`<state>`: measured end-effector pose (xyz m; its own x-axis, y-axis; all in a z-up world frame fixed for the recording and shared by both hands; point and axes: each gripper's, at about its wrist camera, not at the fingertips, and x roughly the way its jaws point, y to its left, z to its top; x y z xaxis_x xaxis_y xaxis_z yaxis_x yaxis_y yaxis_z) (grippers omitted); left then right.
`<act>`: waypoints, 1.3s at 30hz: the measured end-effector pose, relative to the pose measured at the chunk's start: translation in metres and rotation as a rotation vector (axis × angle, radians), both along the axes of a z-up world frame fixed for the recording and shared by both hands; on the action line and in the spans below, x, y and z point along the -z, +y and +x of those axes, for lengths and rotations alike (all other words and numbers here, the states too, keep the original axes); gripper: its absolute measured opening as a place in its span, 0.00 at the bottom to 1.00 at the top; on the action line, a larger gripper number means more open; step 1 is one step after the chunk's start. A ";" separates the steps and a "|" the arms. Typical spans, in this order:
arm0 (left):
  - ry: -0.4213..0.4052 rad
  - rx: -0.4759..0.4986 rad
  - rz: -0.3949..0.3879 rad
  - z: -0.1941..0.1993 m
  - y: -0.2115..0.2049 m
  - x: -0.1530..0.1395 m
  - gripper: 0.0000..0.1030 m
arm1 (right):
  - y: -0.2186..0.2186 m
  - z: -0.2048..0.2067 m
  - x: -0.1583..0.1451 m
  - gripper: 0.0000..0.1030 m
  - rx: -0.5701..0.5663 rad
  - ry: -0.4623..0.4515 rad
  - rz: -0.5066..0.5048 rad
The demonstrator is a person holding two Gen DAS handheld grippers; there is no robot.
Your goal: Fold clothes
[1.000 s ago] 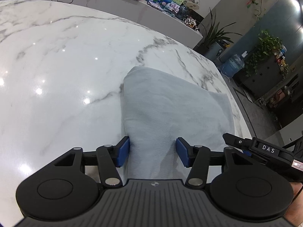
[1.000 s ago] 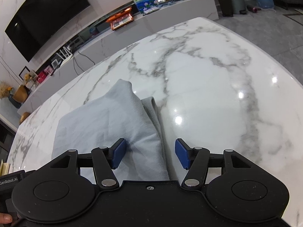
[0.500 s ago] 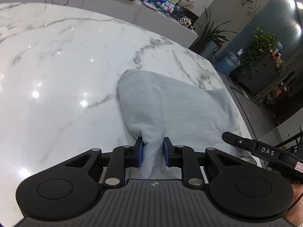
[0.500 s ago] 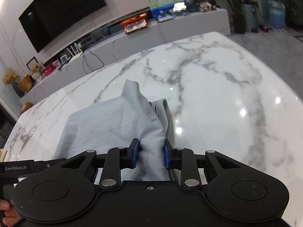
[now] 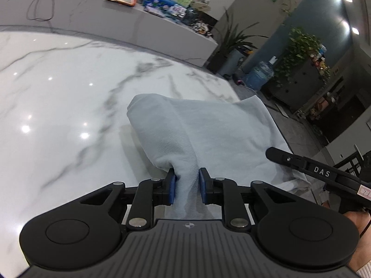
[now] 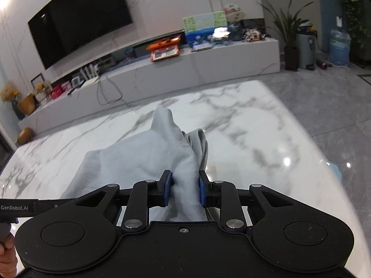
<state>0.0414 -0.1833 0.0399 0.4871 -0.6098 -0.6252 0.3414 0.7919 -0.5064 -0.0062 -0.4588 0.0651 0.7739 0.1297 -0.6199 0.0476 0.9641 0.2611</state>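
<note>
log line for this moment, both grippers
phase: lifting near edge | left gripper: shut on grey garment | right gripper: shut on grey garment | far part on marble table

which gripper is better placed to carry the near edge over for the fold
Neither alone, slightly the left. Both the left gripper and right gripper are shut on the grey garment, lifting its near edge; more open marble table lies by the left.

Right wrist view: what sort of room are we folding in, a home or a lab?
Most likely a home living room. A large dark television hangs on the wall above a long low media bench, houseplants stand in the corner, and the grey garment lies on a marble table.
</note>
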 end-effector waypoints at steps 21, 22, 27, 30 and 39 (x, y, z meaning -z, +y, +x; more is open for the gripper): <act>0.054 0.170 0.033 0.017 -0.140 0.038 0.17 | -0.151 -0.010 0.044 0.12 0.211 0.048 0.078; 0.055 0.165 0.043 0.016 -0.141 0.039 0.18 | -0.152 -0.010 0.046 0.12 0.214 0.049 0.082; 0.041 0.154 0.075 0.011 -0.143 0.046 0.23 | -0.147 -0.009 0.054 0.17 0.218 0.067 0.048; 0.030 0.151 0.097 0.009 -0.144 0.048 0.26 | -0.142 -0.009 0.057 0.25 0.217 0.076 0.011; -0.124 0.109 0.099 -0.028 -0.133 0.003 0.32 | -0.135 -0.043 0.026 0.36 0.198 -0.095 -0.074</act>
